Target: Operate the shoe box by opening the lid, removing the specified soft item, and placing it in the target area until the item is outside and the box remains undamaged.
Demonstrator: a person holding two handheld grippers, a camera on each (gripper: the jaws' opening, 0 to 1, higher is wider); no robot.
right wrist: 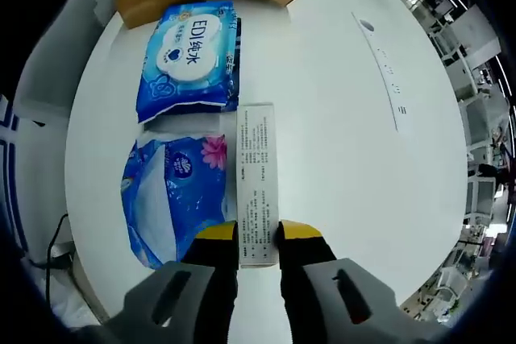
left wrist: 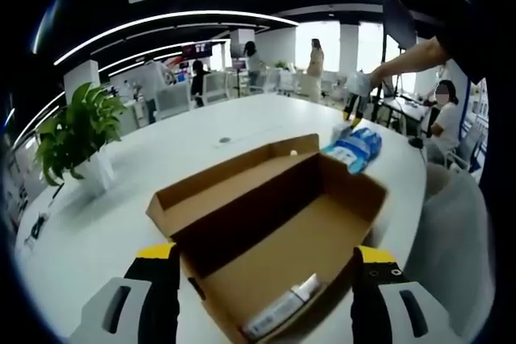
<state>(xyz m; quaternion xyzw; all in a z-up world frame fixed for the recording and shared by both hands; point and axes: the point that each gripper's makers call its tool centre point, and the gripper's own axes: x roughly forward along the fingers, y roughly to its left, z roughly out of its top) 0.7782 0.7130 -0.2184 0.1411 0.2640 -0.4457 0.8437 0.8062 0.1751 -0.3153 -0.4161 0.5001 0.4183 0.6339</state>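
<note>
Right hand-held gripper (right wrist: pixel 258 235) pinches our long white carton (right wrist: pixel 257 179), stiff and light; soft tissue pack (right wrist: pixel 173 195) at 9 o'clock, grab mid-body.

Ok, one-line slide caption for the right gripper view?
Right gripper shut on a slim white printed box beside two blue tissue packs on the white table.

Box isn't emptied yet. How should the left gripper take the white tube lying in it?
Grip the white tube across its narrow body, coming down from above through the open top of the shoe box. It lies flat on the floor near the wall, so jaws should straddle its width.
</note>
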